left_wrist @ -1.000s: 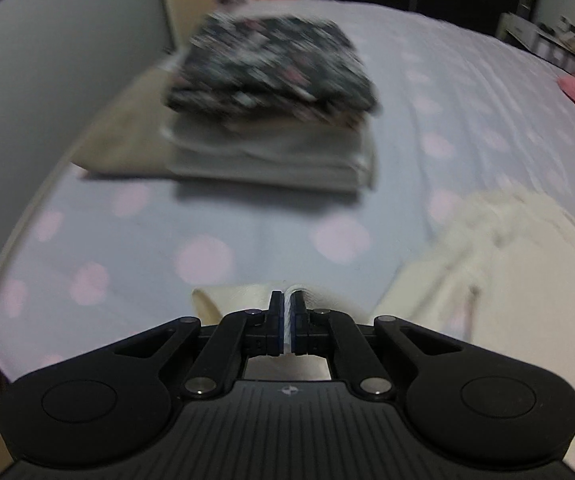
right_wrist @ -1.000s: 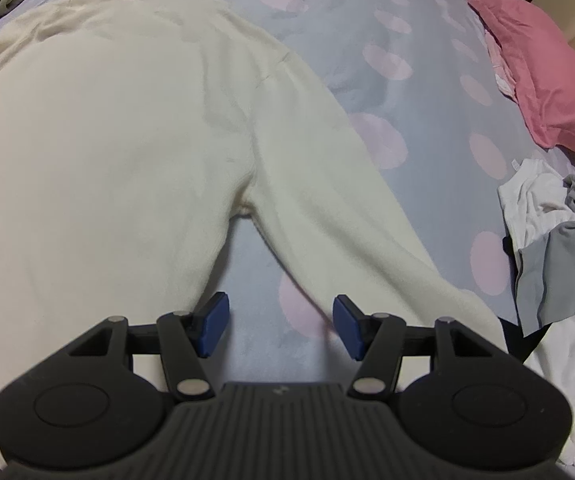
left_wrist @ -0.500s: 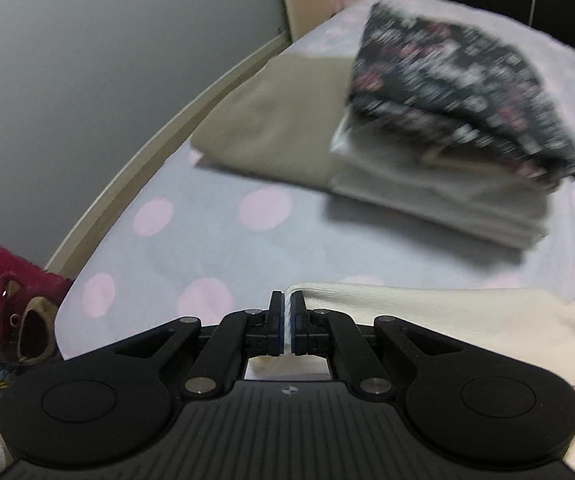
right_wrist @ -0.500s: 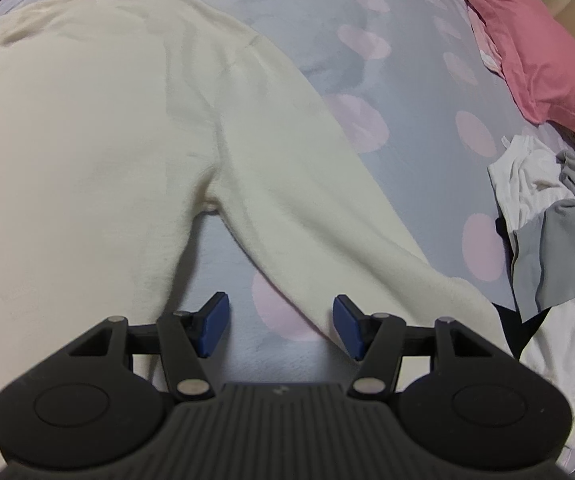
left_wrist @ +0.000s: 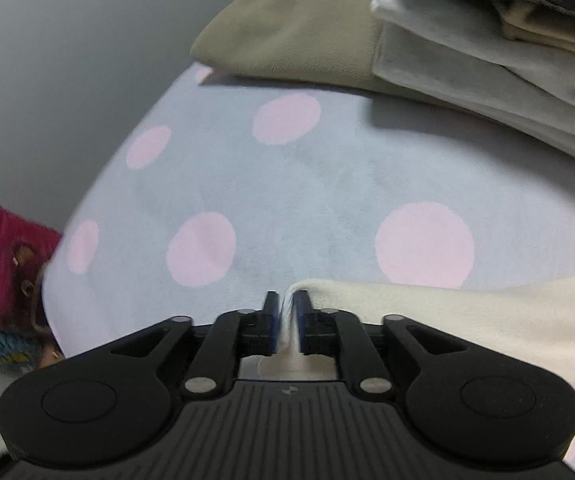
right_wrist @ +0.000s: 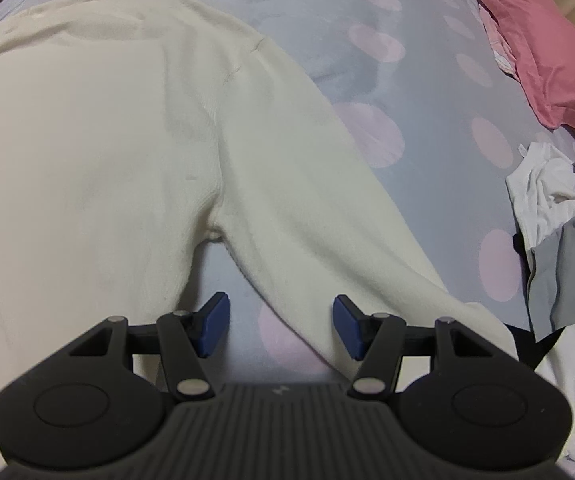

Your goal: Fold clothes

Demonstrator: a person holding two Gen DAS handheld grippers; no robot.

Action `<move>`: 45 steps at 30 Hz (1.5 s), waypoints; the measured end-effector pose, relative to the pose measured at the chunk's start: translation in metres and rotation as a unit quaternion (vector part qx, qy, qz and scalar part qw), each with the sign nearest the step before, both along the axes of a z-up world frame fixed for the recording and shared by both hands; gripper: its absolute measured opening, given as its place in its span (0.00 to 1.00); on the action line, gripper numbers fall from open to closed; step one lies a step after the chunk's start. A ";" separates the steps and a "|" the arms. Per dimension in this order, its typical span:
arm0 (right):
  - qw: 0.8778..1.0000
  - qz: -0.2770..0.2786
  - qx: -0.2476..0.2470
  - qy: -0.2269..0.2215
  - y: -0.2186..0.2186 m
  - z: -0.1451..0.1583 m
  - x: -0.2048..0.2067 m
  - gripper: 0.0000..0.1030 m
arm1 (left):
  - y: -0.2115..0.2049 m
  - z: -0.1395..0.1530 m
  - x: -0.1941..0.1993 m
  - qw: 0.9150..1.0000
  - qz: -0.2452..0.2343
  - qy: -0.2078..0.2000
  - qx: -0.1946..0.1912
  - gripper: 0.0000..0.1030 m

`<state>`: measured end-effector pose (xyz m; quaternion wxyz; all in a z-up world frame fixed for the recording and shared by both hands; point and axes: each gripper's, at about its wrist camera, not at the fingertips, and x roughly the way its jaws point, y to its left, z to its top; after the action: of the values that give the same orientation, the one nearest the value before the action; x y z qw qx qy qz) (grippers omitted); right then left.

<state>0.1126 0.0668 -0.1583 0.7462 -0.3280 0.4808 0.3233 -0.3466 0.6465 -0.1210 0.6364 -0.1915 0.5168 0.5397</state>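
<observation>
Near the bed edge: left gripper (left_wrist: 286,307) sits low over the dotted sheet (left_wrist: 327,184), close to the folded stack (left_wrist: 487,60) and the tan cloth (left_wrist: 295,40).
Left tongs: coming apart now, a thin strip of the cream top (left_wrist: 447,312) still between the pads; a second ago they were pinched tight on it.
Change: that hand has carried the sleeve end out and down toward the sheet, so the stack now fills the upper right of its view.
Meaning: likely the release of a spread sleeve; laying flat looks nearly done on this side, folding itself not yet begun.
Right tongs: right gripper (right_wrist: 279,328) spread wide, nothing between the pads, hovering as before over the gap between body and sleeve.
Top: cream top (right_wrist: 127,140) lies flat on the sheet (right_wrist: 367,40), other sleeve running down to the right.
Nearby: pink pillow (right_wrist: 547,48) and an unfolded heap (right_wrist: 559,240) at the right.
Risk: the sleeve end may cling to a pad as the tongs lift.
</observation>
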 end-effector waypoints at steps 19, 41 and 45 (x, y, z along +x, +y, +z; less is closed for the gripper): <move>0.980 -0.043 0.194 0.027 0.016 0.053 0.064 0.43 | -0.140 0.059 0.214 0.924 -0.326 -0.201 -0.020 0.35; 0.973 0.012 0.223 0.063 0.129 -0.022 0.131 0.26 | -0.137 -0.051 0.360 0.882 -0.402 -0.226 -0.099 0.07; 0.973 0.016 0.224 0.050 0.127 -0.017 0.126 0.12 | -0.148 -0.038 0.361 0.883 -0.412 -0.217 -0.061 0.04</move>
<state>0.2388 0.1941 -0.1749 0.7703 -0.1436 0.4278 0.4505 0.0142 0.4988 -0.1590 0.8849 -0.1120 0.4294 0.1412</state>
